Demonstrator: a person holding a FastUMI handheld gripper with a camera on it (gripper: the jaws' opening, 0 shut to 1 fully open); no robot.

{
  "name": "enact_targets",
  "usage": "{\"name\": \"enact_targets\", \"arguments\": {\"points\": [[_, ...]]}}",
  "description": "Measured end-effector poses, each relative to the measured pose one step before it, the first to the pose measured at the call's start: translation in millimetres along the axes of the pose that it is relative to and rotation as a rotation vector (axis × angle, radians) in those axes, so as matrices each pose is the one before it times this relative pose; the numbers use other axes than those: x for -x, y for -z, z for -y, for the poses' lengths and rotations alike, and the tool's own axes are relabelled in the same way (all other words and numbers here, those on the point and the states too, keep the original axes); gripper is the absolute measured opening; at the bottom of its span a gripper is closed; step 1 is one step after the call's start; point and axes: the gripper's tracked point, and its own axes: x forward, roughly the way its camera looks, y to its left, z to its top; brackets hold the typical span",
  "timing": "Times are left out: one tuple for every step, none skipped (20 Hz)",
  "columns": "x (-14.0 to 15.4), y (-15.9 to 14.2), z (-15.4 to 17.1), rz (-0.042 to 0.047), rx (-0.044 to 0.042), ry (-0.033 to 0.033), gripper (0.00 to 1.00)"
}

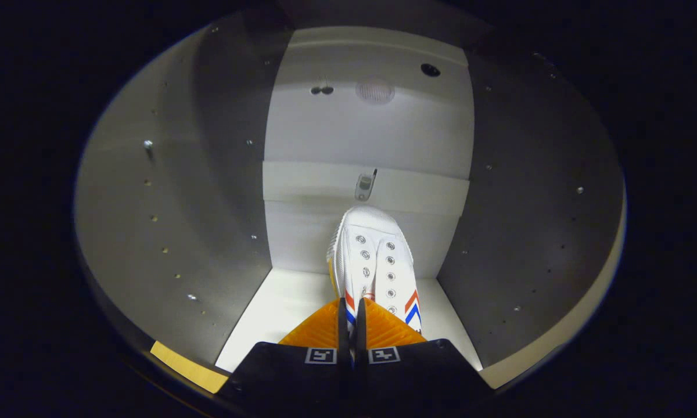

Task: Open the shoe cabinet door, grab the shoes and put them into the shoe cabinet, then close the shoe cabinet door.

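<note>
Gripper (352,325): fingers drawn close together, only a narrow slit left between them; the heel end of the shoe was pinched in that slit, both fingers pressed against it.

White canvas sneaker (373,261): held inside the shoe cabinet, toe pointed away from the fingers toward the back panel; two rows of metal eyelets were seen along the upper, no laces noted; red and blue chevron stripes were marked on each side near the fingers; whether the sole rested on the cabinet floor could not be told.

Shoe cabinet (197,191): interior was viewed from the opening; grey side walls stood left and right of the sneaker, dotted with rows of shelf-pin holes; white floor (279,307) lay beneath the sneaker; white back panel (366,133) stood beyond the toe, crossed by a horizontal rail; a small metal fitting (365,186) was fixed on that rail just above the toe; a round dark hole (430,70) was noted high on the back panel.
</note>
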Motion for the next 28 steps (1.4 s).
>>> {"name": "enact_targets", "arguments": {"points": [[-9.61,7.33,-0.5,-0.02052,0.00524,-0.00022,0.05],[-10.23,8.52,-2.22,-0.02209,0.00602,-0.00063,0.05],[-8.16,7.04,-0.36,-0.0237,0.00212,0.00226,0.05],[-6.62,7.65,-2.6,-0.02589,-0.00088,-0.00302,0.05],[-7.62,2.24,-2.01,-0.00661,-0.00566,0.00261,0.05],[-5.35,2.73,-0.96,-0.0115,-0.00979,0.00288,0.05],[-4.38,3.77,-2.31,-0.01704,-0.01421,-0.00041,0.05],[-3.67,4.86,-1.23,-0.01651,-0.01205,0.00201,0.05],[-0.82,2.22,-0.63,-0.00935,-0.00372,0.00496,0.05],[-2.13,1.34,-1.02,-0.00173,-0.002,0.00804,0.08],[4.26,-4.82,-0.49,0.01335,0.00211,0.00662,0.1],[-1.8,-3.71,0.52,0.01771,-0.00355,0.00929,0.18],[7.37,-7.54,2.52,0.02339,0.00095,0.01352,0.22],[7.3,-6.06,-0.86,0.0204,-0.0032,-0.00014,0.25],[7.1,-2.6,-1.72,0.0109,-0.00428,-0.00513,0.25],[9.5,-3.0,-2.97,0.00995,-0.00225,-0.0118,0.29],[12.67,-1.23,-2.01,0.01529,-0.00463,-0.00609,0.35],[10.85,-2.74,0.35,0.01331,-0.00509,-0.00048,0.55],[12.04,-3.76,-3.1,0.023,-0.00838,-0.01425,0.74],[16.39,-2.53,-3.38,0.01731,-0.00633,-0.00829,0.73],[15.29,-3.64,-0.65,0.02237,-0.00622,-0.00679,0.77],[14.54,-4.51,0.89,0.02568,-0.00734,0.00064,0.88],[20.44,-8.36,0.22,0.03736,-0.00452,0.00016,0.99],[16.31,-6.55,1.42,0.03319,-0.00078,0.00264,0.98],[19.53,-7.52,2.85,0.0346,0.00388,0.00345,0.98],[19.31,-8.49,1.92,0.0359,0.00706,-0.00008,0.98],[19.06,-7.63,3.65,0.02879,0.01026,0.00553,0.98],[19.5,-5.82,4.12,0.02509,0.01371,0.00195,0.98]]}}
